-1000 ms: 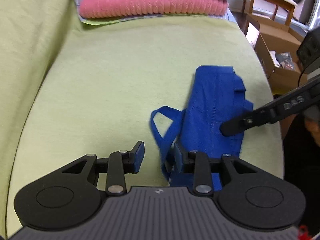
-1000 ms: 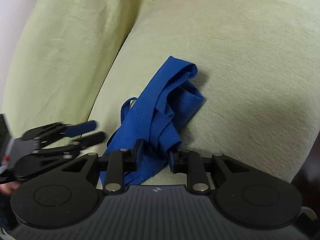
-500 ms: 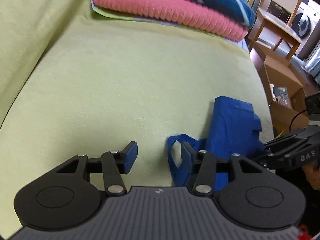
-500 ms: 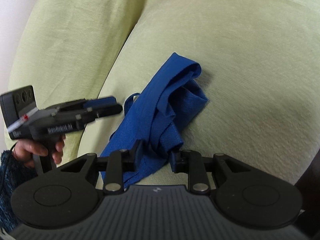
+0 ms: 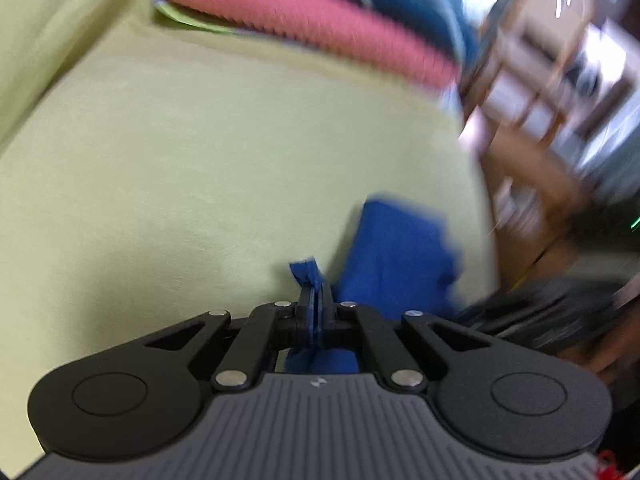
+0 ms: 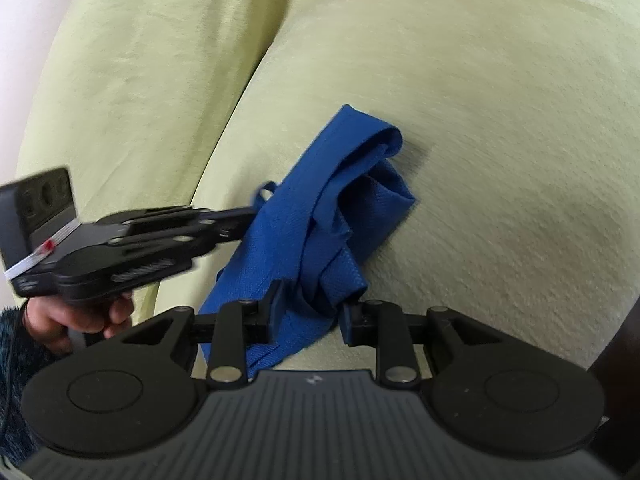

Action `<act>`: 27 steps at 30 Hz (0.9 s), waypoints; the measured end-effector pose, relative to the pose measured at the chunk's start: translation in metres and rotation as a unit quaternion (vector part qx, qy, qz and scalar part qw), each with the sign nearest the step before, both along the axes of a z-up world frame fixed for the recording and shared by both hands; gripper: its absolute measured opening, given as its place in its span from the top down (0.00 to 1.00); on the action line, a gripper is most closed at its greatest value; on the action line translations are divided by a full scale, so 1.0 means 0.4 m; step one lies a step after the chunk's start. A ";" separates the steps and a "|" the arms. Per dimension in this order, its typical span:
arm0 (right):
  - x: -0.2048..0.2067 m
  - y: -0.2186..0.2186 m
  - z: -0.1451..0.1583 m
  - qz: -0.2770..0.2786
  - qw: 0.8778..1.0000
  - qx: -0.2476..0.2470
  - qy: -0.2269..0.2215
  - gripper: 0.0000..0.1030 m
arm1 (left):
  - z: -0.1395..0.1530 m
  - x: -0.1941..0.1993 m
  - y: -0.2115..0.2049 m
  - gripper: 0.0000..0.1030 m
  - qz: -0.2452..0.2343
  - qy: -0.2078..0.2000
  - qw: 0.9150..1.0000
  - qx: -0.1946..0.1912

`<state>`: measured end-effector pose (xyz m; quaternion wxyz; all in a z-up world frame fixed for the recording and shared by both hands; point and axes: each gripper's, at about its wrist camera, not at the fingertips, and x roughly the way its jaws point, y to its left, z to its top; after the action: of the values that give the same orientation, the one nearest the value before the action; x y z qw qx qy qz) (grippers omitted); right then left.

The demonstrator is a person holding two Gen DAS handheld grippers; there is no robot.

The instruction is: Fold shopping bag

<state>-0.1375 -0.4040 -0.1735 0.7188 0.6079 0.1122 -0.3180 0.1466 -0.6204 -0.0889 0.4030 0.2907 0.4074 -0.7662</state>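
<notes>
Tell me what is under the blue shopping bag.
The blue shopping bag lies on the light green cushion. Its folds hide whatever sits beneath them. The left tongs pinch its handle strap.

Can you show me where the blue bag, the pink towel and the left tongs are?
blue bag [image 6: 320, 216]: right wrist view, middle of the bunched cloth.
pink towel [image 5: 320, 28]: left wrist view, its ribbed side.
left tongs [image 5: 315, 316]: left wrist view, between the tips pinching the bag.
</notes>
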 end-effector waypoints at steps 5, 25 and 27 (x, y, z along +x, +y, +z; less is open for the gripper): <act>0.000 -0.002 0.000 0.004 1.000 -0.001 0.001 0.79 | -0.028 0.016 0.032 1.00 -0.022 0.057 0.998 0.020; 0.039 -0.005 -0.053 -0.056 0.997 0.042 -0.038 0.74 | -0.009 -0.277 0.182 0.80 -0.276 -0.316 0.900 -0.120; 0.052 -0.005 -0.046 -0.057 0.997 0.035 -0.029 0.74 | -0.005 -0.281 0.196 0.79 -0.279 -0.332 0.892 -0.123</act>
<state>-0.1167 -0.4061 -0.1920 0.6810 0.6469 0.0669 -0.3367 0.0341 -0.5420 -0.0909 0.3170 0.5781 0.0539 -0.7499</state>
